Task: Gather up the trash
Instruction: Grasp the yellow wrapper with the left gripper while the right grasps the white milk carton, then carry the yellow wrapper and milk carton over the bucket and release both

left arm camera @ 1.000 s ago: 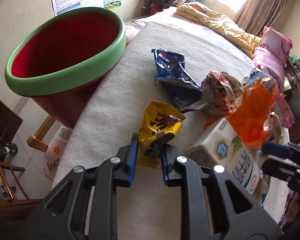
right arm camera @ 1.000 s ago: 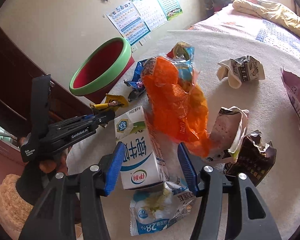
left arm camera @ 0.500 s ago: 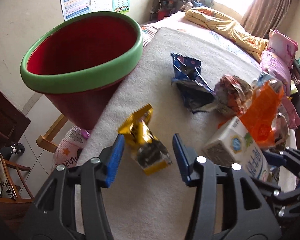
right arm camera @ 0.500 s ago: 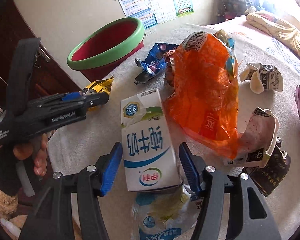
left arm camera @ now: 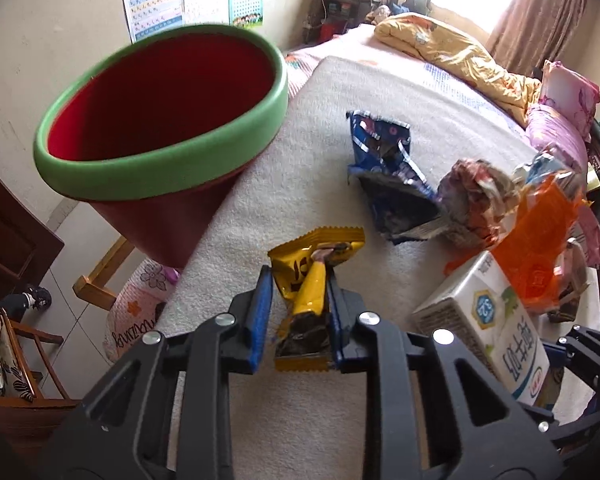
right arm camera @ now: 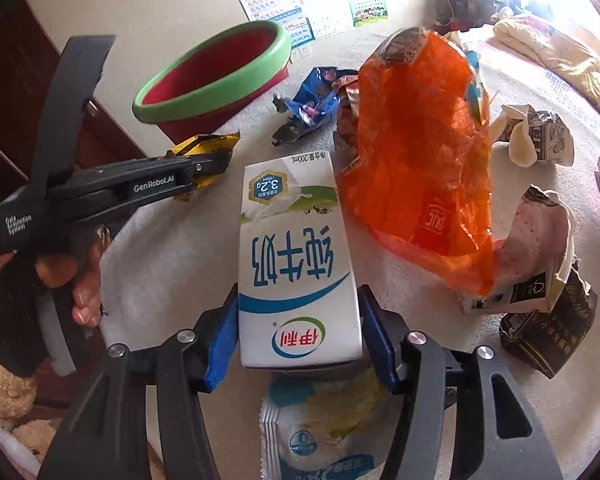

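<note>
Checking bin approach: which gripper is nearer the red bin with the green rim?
Left. The left gripper, jaws just closed on the yellow wrapper, sits beside the red bin. The right gripper clamps the milk carton farther away.

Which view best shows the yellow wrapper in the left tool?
Left wrist view: the yellow wrapper sits centred between the left tool pads, crumpled, pads pressing it. Right wrist view shows only its end past that tool.

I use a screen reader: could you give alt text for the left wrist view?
The left tongs pinch a crumpled yellow wrapper above a white cloth-covered table, near a red bin with a green rim.
</note>
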Demonstrator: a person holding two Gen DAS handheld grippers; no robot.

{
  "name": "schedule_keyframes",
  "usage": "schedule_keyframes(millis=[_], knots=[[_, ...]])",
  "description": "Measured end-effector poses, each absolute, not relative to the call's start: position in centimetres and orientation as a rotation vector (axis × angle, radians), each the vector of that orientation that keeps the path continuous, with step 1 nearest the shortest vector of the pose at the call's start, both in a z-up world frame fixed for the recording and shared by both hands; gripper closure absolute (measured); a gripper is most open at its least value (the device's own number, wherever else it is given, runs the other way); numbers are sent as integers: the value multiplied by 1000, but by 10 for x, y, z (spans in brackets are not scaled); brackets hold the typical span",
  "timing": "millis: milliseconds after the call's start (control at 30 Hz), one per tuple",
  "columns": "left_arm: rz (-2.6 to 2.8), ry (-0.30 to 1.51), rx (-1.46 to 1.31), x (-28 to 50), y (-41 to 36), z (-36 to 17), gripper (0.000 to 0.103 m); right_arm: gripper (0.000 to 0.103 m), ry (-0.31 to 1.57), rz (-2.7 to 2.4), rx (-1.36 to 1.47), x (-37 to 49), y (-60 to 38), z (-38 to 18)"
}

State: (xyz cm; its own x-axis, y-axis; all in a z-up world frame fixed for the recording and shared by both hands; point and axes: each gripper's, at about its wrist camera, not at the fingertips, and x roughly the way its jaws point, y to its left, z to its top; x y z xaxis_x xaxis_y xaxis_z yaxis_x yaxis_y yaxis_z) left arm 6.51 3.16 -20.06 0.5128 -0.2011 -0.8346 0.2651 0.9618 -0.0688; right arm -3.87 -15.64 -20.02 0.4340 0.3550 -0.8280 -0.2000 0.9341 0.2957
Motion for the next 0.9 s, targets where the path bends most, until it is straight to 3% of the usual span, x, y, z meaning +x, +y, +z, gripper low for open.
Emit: schedule_keyframes(millis=[433,900], knots=[[-317,750,68,40,23,-106,79,48,790,280,282,-50,-196,-123],[-383,738,104,40,-3,-101,79,48,709,226,367,-71,-224,-86]])
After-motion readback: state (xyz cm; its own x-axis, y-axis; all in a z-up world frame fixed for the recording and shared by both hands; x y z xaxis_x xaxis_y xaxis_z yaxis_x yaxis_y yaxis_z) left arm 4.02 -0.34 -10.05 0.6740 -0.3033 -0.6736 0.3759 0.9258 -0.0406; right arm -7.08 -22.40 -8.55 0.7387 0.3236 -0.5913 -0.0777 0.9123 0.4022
